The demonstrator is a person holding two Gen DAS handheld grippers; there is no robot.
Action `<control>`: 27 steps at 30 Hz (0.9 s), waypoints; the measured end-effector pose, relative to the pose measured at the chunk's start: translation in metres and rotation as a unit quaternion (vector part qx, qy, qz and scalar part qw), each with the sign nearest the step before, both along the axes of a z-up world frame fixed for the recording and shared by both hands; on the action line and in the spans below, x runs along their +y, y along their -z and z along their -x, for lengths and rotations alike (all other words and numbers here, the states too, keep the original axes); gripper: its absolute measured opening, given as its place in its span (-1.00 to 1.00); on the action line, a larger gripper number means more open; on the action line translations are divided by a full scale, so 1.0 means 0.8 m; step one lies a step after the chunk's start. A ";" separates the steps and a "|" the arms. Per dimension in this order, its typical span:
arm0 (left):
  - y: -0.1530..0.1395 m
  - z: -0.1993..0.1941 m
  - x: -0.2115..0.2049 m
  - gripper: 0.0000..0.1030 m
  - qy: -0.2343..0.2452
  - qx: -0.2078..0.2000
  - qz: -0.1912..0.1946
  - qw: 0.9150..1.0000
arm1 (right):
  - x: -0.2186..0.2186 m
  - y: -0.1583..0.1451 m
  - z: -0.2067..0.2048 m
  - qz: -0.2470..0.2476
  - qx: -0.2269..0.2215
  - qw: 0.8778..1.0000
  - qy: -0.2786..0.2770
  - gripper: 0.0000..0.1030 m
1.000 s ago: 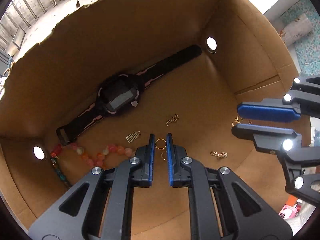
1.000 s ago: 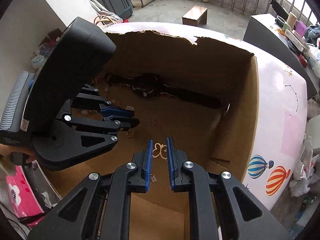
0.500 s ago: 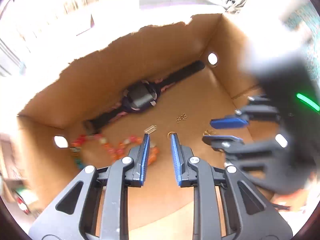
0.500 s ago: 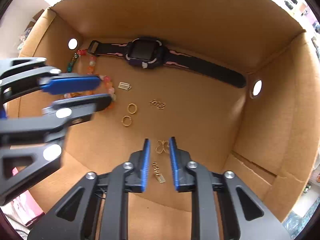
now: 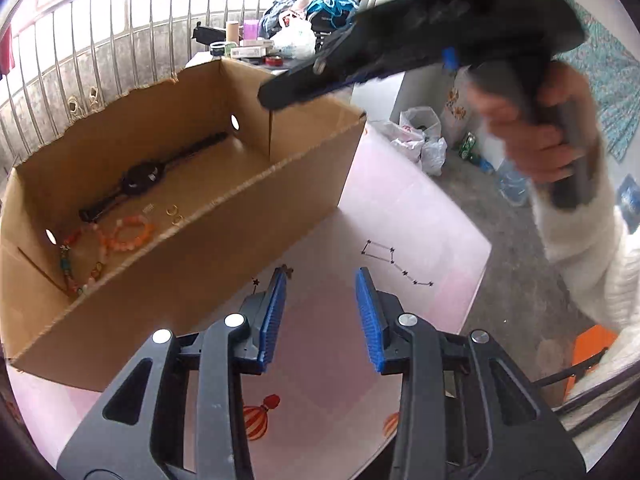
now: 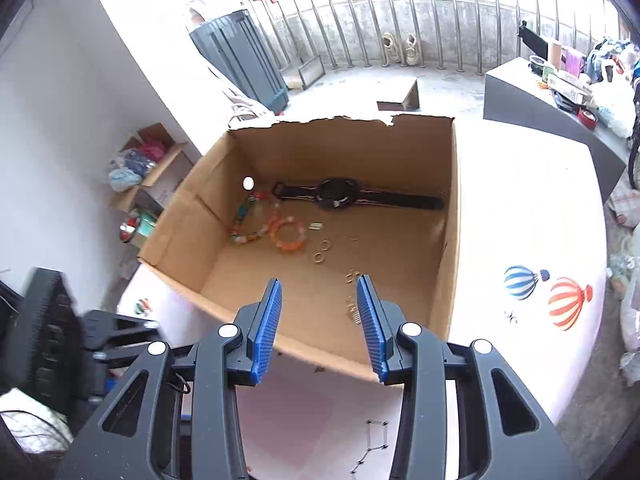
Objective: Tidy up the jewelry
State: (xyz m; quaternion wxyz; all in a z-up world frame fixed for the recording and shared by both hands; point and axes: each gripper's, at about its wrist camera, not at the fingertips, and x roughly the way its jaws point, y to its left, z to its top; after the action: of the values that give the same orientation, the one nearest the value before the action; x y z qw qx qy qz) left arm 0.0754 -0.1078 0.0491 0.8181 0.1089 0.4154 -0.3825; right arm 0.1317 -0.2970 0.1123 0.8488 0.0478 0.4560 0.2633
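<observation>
Both tongs, left (image 5: 320, 316) and right (image 6: 319, 320), lately widening, empty, near cardboard box (image 6: 448, 280) wall.

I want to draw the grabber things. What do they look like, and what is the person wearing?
Each hand-held gripper, left and right, is black plastic with triangular cut-outs, round silver rivets and two ribbed blue pads. The right one has a thick black handle. The sleeve is fluffy white.

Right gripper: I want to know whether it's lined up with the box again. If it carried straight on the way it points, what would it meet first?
Probably the near wall of the cardboard box, or its floor just past the rim. The right gripper is open and empty; depth is unclear.
</observation>
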 end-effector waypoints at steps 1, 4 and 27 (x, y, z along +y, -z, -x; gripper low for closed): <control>0.016 -0.001 -0.009 -0.33 -0.006 -0.004 -0.009 1.000 | -0.002 -0.004 0.013 0.003 -0.015 1.000 0.005 -0.25; 0.056 -0.015 -0.025 -0.33 -0.019 -0.010 -0.033 0.999 | -0.007 -0.003 0.040 0.016 -0.045 0.999 0.013 -0.25; 0.046 0.002 -0.036 -1.00 -0.032 -0.002 -0.037 0.999 | -0.054 0.045 0.068 0.010 -0.032 0.998 0.059 -0.25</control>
State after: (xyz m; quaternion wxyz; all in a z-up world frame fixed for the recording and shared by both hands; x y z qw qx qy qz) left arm 0.0739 -0.1362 0.0125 0.8258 0.1263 0.4312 -0.3409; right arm 0.0771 -0.3405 0.0761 0.8776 0.0582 0.4273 0.2095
